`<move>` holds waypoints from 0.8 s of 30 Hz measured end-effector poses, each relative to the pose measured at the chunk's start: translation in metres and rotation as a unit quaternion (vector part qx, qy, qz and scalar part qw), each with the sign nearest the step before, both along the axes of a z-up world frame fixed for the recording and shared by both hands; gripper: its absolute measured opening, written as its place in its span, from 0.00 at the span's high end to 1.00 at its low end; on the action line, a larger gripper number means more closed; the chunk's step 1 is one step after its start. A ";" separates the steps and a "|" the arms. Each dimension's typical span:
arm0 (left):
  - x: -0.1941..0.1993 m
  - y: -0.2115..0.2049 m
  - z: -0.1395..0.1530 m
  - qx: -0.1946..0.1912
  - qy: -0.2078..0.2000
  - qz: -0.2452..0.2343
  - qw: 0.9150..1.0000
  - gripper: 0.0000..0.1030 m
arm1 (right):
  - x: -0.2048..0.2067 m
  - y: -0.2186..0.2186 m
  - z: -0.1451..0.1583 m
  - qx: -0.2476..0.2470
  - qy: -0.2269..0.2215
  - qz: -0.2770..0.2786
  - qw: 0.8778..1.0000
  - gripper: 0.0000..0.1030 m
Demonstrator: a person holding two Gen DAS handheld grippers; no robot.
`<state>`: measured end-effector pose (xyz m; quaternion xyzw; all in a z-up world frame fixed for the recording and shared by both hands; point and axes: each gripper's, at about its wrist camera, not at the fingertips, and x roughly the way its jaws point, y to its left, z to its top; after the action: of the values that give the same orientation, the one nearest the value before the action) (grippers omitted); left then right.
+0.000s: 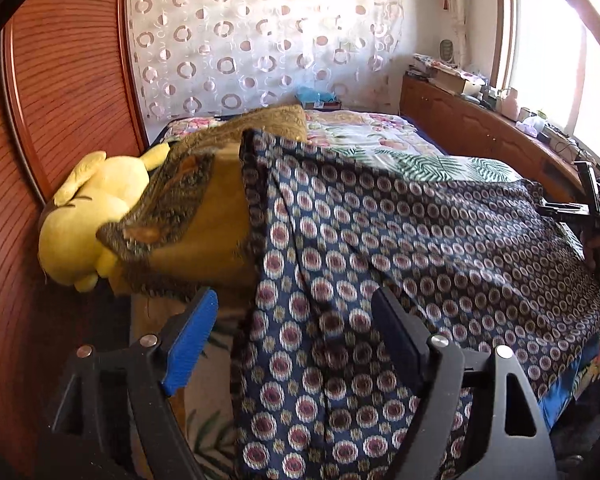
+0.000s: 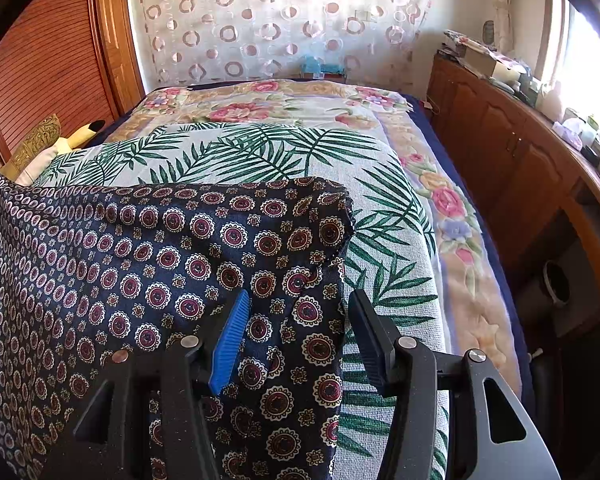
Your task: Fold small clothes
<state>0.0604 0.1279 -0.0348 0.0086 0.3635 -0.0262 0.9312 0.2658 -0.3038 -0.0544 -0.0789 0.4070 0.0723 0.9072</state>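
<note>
A navy cloth with red and white medallions (image 1: 380,240) lies spread across the bed, its far left corner draped up over a brown cushion (image 1: 204,216). My left gripper (image 1: 294,296) hovers over the cloth's near left part. Its blue-padded fingers (image 1: 192,340) stand wide apart and press on nothing. In the right wrist view the cloth (image 2: 160,248) ends at a corner ahead of my right gripper (image 2: 300,296). That gripper stands open above the cloth's right edge, and the fabric passes loosely under its gap. The right gripper (image 1: 592,216) also shows at the cloth's far right side.
The bed carries a palm-leaf cover (image 2: 260,148) over a floral quilt (image 2: 460,208). A yellow plush toy (image 1: 88,216) leans against the wooden panel (image 1: 60,80) on the left. A cluttered wooden cabinet (image 2: 500,152) runs along the right, under a window.
</note>
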 end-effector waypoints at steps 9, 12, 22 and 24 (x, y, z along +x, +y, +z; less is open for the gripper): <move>-0.023 0.022 -0.029 -0.016 0.025 0.025 0.999 0.22 | 0.004 0.002 -0.002 0.001 0.009 0.008 1.000 0.23; -0.034 0.027 -0.037 -0.028 0.033 0.034 0.998 0.22 | 0.004 0.002 -0.002 0.002 0.009 0.009 1.000 0.22; -0.065 0.035 -0.048 -0.052 0.038 0.049 0.997 0.22 | -0.008 0.002 0.005 0.002 -0.012 -0.002 1.000 0.21; -0.069 0.036 -0.048 -0.059 0.036 0.052 0.996 0.22 | -0.021 0.003 0.012 0.016 -0.026 0.004 1.000 0.21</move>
<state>-0.0086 0.1640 -0.0824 -0.0666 0.3942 0.0005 0.9166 0.2446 -0.3008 -0.0423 -0.0683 0.3816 0.0803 0.9183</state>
